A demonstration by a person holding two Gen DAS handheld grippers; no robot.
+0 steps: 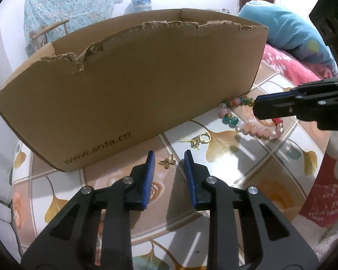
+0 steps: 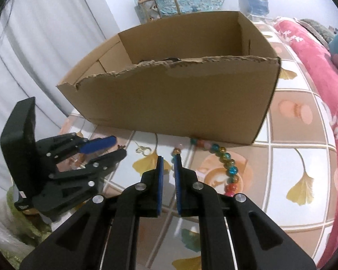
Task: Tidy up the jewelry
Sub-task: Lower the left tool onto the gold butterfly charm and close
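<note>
Gleaming multicoloured glass-bead bracelet (image 1: 247,121)

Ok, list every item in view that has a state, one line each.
Cardboard box: open on top, front rim torn, standing on the table.
Bead bracelet: on the table beside the box; right tool shut on its near end.
Butterfly charm: flat on the table, loose between the left tool fingers.
Gold ring: lying on the table, untouched.

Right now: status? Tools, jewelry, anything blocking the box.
Left tool open around butterfly charm, not gripping. Right tool nearly shut at bead bracelet; grip unclear. Cardboard box open-topped, nothing blocking.
</note>
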